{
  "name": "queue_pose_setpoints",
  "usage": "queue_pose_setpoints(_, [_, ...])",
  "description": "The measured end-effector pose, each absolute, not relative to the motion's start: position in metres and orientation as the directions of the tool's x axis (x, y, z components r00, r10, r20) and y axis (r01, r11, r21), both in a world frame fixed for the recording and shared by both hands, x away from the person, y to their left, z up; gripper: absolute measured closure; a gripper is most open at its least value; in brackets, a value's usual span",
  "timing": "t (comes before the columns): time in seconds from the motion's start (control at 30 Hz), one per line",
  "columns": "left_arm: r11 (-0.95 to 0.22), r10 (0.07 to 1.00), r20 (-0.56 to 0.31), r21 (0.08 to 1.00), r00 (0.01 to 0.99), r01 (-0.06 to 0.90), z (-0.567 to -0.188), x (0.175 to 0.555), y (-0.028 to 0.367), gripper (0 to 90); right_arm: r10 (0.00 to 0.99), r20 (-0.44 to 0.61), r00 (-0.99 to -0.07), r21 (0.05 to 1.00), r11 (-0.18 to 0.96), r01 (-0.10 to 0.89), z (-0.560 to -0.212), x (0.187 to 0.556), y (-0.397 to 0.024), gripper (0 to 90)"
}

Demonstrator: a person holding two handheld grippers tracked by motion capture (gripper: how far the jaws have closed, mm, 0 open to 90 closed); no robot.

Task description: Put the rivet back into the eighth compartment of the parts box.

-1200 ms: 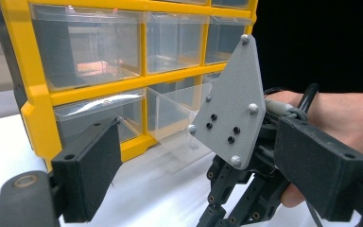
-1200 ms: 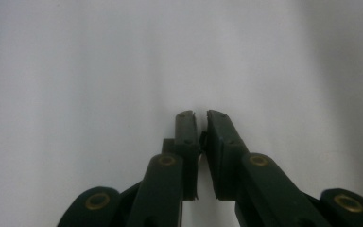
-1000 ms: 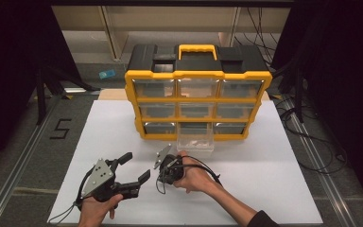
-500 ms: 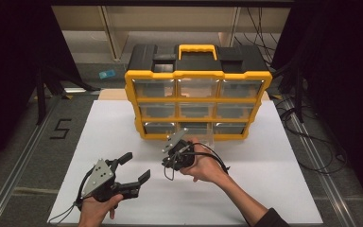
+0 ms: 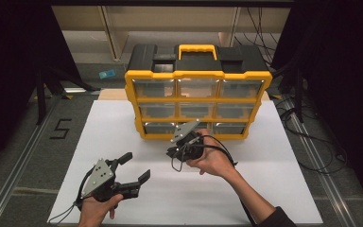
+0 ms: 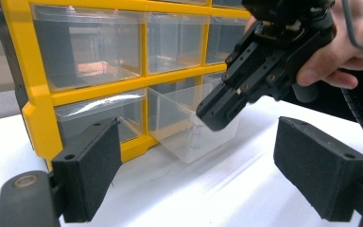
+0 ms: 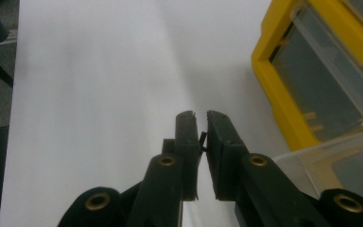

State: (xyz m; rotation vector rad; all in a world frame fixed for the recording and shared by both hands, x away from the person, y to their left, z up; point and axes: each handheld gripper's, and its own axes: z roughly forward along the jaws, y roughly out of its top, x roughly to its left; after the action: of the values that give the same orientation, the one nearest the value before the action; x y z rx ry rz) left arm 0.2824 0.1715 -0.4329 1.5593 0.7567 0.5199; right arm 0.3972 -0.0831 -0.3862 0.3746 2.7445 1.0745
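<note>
A yellow and black drawer organiser [image 5: 197, 74] stands at the back of the white table top [image 5: 104, 127]. Its bottom middle clear drawer [image 6: 189, 127] is pulled out onto the table and looks empty. My right gripper [image 5: 172, 152] hangs just above that drawer's front, tilted down toward the near left. Its jaws are shut on a small dark thing [image 7: 202, 138] that I cannot identify. My left gripper [image 5: 136, 166] rests near the front left of the table, open, with nothing between its jaws. It faces the organiser [image 6: 33, 94] and the right gripper [image 6: 213, 119].
The organiser's other clear drawers [image 5: 153, 88] are pushed in. A black number five [image 5: 60, 128] marks the floor to the left. Cables [image 5: 312, 137] lie on the floor to the right. A metal rail [image 5: 19, 165] runs along the table's left side.
My right gripper has risen from near the table and moved toward the organiser, over the pulled-out drawer, still shut. The left gripper has stayed where it was.
</note>
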Motion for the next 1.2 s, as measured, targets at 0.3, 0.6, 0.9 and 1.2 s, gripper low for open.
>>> queue_pose_setpoints(0.3, [-0.016, 0.724, -0.103, 0.986, 0.682, 0.166, -0.433, 0.282, 0.171, 15.9, 0.322, -0.069, -0.944, 0.713, 0.678, 0.179, -0.373, 0.402, -0.097, 83.6])
queue_pose_setpoints(0.6, [-0.013, 0.724, -0.105, 0.986, 0.682, 0.166, -0.433, 0.282, 0.171, 15.9, 0.351, -0.065, -0.934, 0.728, 0.657, 0.196, -0.368, 0.408, -0.108, 83.6])
queue_pose_setpoints(0.9, [-0.019, 0.725, -0.102, 0.986, 0.681, 0.168, -0.433, 0.282, 0.171, 15.9, 0.396, -0.077, -0.915, 0.743, 0.635, 0.212, -0.368, 0.416, -0.118, 83.6])
queue_pose_setpoints(1.2, [-0.016, 0.724, -0.104, 0.986, 0.682, 0.167, -0.433, 0.283, 0.171, 15.9, 0.434, -0.085, -0.897, 0.736, 0.634, 0.237, -0.370, 0.427, -0.131, 83.6])
